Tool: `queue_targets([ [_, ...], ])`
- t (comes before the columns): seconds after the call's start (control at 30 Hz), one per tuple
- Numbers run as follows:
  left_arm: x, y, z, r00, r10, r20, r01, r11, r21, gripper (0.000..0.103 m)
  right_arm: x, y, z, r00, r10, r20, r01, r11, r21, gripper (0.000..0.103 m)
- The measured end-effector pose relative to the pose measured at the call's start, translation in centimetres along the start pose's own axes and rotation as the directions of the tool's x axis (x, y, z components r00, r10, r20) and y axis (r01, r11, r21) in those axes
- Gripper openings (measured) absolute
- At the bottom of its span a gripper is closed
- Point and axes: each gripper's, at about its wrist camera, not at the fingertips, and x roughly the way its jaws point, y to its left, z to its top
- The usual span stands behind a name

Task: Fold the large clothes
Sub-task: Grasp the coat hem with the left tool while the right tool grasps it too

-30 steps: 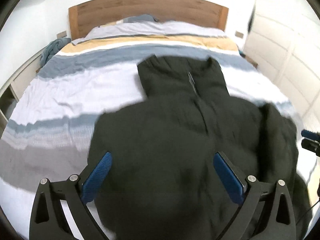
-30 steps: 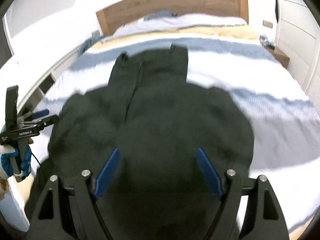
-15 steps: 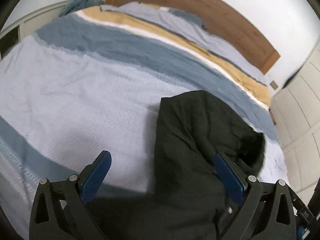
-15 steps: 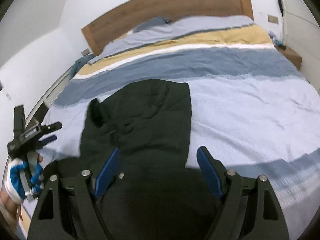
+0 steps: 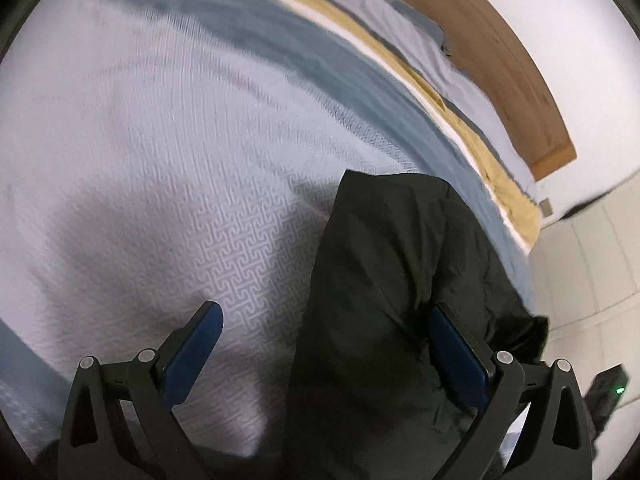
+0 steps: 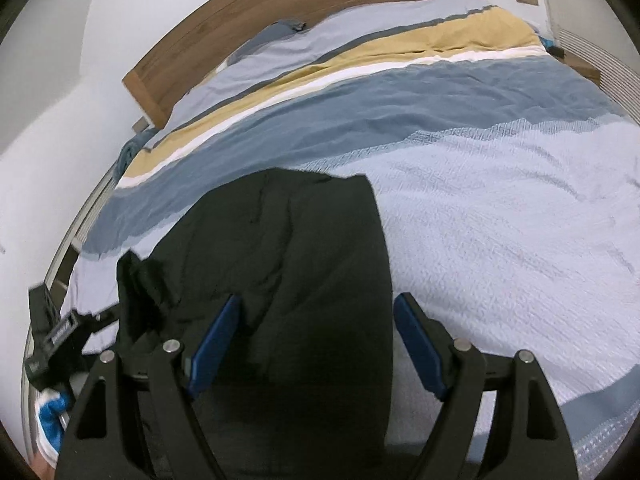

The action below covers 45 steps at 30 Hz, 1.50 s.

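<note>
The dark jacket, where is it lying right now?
The dark jacket lies on the striped bedspread at the foot end of the bed, far from the wooden headboard, low and left of centre in the right wrist view.

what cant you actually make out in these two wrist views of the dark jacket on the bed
- Dark green padded jacket: near end hidden, cut off by the lower frame edge and both grippers' frames.
- Left wrist view: far striped bedspread smeared by blur.
- Right wrist view: left gripper half behind jacket fabric.
- Gloved hand cut off at the edge.
</note>
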Motion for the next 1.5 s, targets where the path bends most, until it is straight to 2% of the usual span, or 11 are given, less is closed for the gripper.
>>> queue_targets([
  [0.1,1.2,-0.1,-0.1,0.999,-0.025,-0.037,0.025,0.999,-0.024,0.100,0.9,-0.2,0.7,1.000,-0.001,-0.005,0.001,1.000,0.018,0.079],
  [0.23,1.8,-0.8,-0.4,0.999,0.003,-0.041,-0.002,1.000,0.009,0.099,2.8,-0.9,0.9,0.998,-0.011,-0.060,0.015,0.997,0.075,0.079],
  [0.33,2.2,-1.1,-0.4,0.999,0.028,-0.035,-0.028,1.000,0.014,0.068,3.6,-1.4,0.9,0.996,0.019,-0.086,-0.007,0.991,0.132,0.079],
  [0.37,2.2,-0.9,-0.4,0.999,0.023,-0.044,-0.023,1.000,0.011,0.050,3.7,-1.4,0.9,0.996,0.034,-0.085,-0.022,0.990,0.141,0.077],
  [0.4,2.3,-1.0,-0.5,0.998,0.015,-0.058,-0.014,1.000,0.016,0.033,3.7,-1.2,0.8,0.995,0.056,-0.086,-0.043,0.989,0.142,0.061],
  [0.47,2.3,-1.8,-0.8,0.997,0.029,-0.067,-0.025,0.998,0.056,0.017,3.8,-0.5,0.8,0.991,0.068,-0.117,-0.054,0.992,0.113,0.036],
  [0.5,2.0,-2.3,-1.0,0.997,0.040,-0.063,-0.034,0.996,0.084,0.013,3.6,0.1,0.8,0.990,0.055,-0.130,-0.044,0.995,0.086,0.028],
  [0.6,0.5,-3.2,-1.4,0.998,0.030,-0.049,-0.025,0.994,0.106,0.009,2.4,1.3,1.0,0.988,0.064,-0.139,-0.059,0.997,0.045,0.019],
  [0.93,-9.1,-5.5,-4.9,0.998,-0.069,-0.008,0.069,0.975,0.210,0.008,-6.7,4.1,-1.2,0.970,0.213,-0.113,-0.222,0.973,-0.070,0.018],
  [1.2,-14.2,-1.2,-11.7,0.993,-0.115,-0.004,0.113,0.973,0.203,0.008,-13.4,1.0,-8.2,0.943,0.331,-0.042,-0.332,0.943,-0.019,0.018],
  [1.5,-14.7,2.9,-16.1,0.988,-0.148,-0.034,0.152,0.971,0.186,0.008,-13.7,-3.2,-14.8,0.942,0.335,-0.023,-0.332,0.939,0.094,0.018],
])
